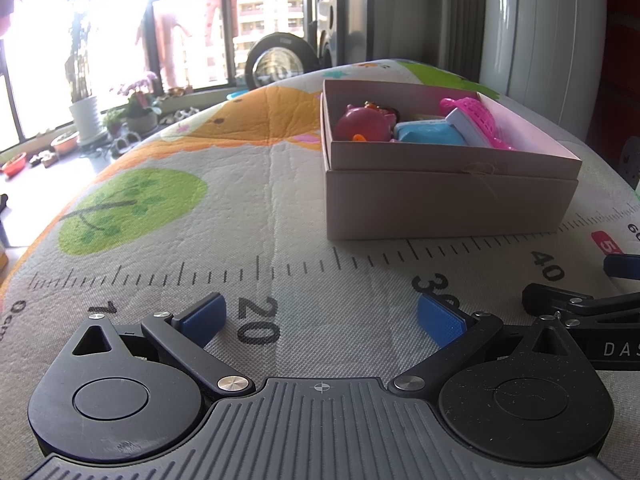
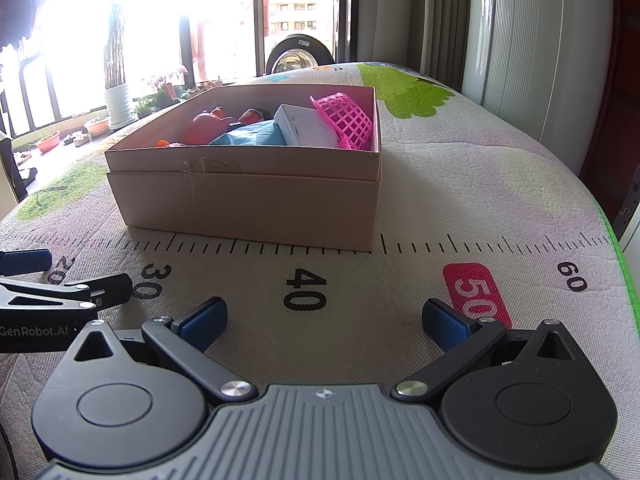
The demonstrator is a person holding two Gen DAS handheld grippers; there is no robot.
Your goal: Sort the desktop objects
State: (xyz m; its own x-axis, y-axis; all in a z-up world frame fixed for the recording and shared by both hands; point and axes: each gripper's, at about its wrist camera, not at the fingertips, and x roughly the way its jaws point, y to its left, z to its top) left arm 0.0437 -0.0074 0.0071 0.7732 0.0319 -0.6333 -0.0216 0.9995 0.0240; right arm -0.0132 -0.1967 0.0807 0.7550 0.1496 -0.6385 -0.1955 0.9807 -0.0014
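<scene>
Both hand-held grippers (image 1: 320, 320) (image 2: 324, 320) gape empty; only the right view shows the box's (image 2: 248, 204) white case (image 2: 304, 126) clearly.

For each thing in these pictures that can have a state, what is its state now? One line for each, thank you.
left tool: open, holding nothing, low over the mat.
right tool: open, holding nothing, low over the mat.
cardboard box: no lid on top, toys inside.
pink basket: in the box, tilted.
white case: in the box, leaning against the basket.
red pig toy: in the box.
mat: spread flat under the box.

left gripper (image 1: 320, 320) | right gripper (image 2: 324, 320) | black linkages | blue pads | silver screws
</scene>
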